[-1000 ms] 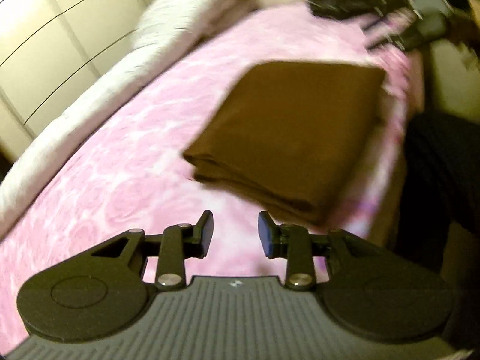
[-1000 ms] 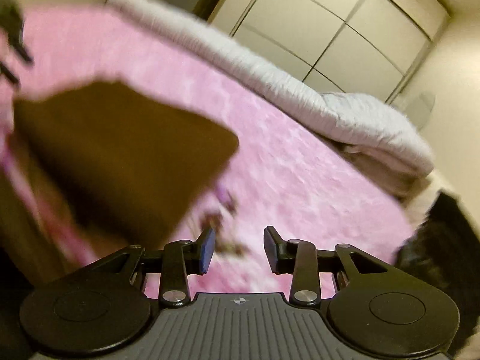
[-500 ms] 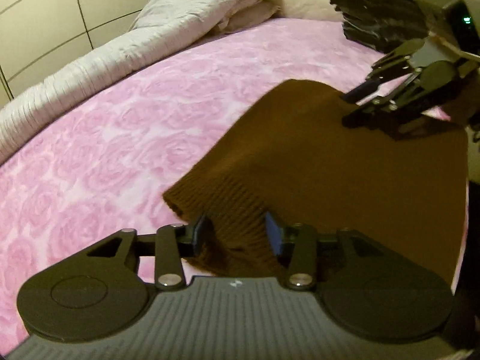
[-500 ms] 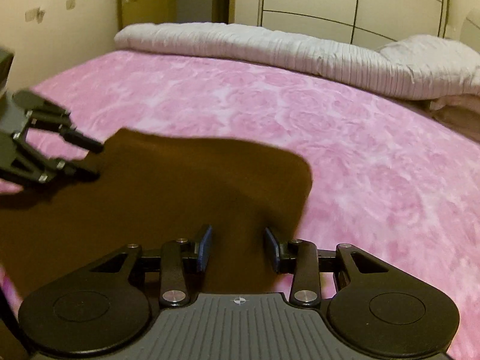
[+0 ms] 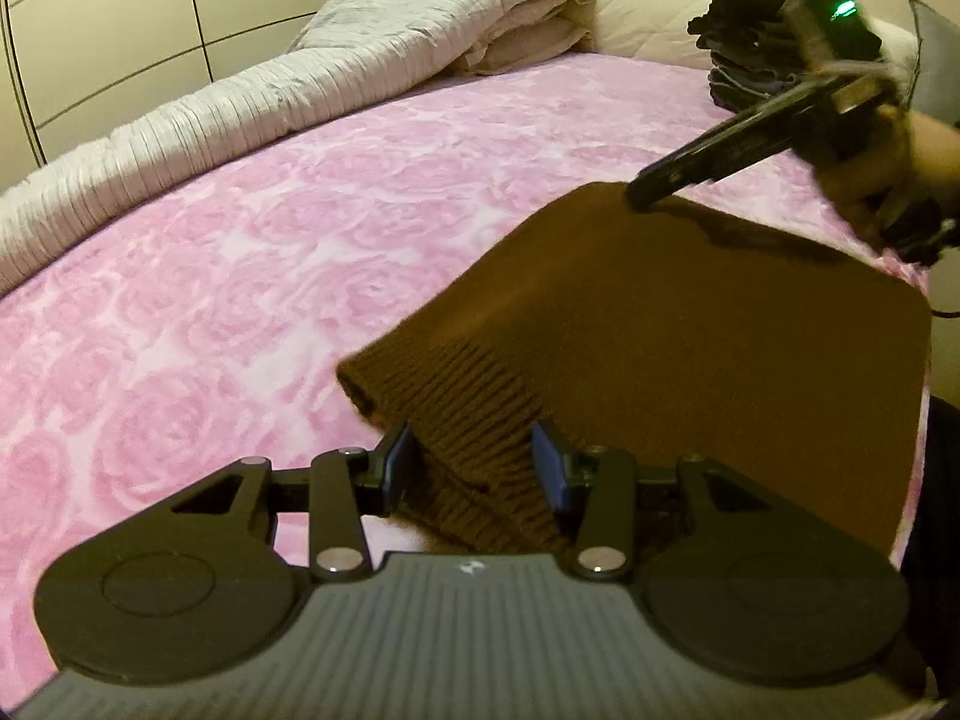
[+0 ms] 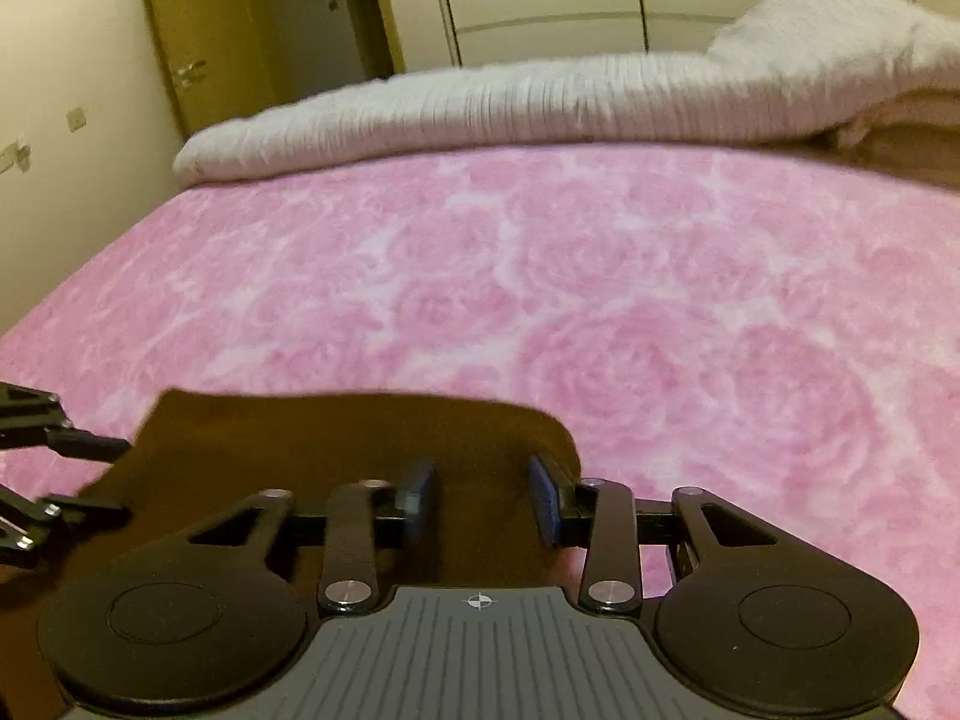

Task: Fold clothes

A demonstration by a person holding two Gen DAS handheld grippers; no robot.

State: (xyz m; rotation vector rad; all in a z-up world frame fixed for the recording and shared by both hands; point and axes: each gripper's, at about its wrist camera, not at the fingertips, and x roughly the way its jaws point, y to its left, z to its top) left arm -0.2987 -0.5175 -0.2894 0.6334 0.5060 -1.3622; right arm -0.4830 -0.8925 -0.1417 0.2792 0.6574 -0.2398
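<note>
The left gripper is sitting at the ribbed corner of the one folded brown knitted sweater. Its jaws are standing wide apart, and the knit edge is lying between them, not pinched. The right gripper is sitting at another corner of the same sweater. Its jaws are wide apart too, with brown cloth between them. The sweater is lying on the pink rose-patterned bed cover, near the bed's edge. In the left view, the right gripper is showing at 2 o'clock, its tip touching the sweater's far corner. One long white rolled quilt is lying along the far side at 11 o'clock. One dark pile of clothes is sitting at 1 o'clock.
</note>
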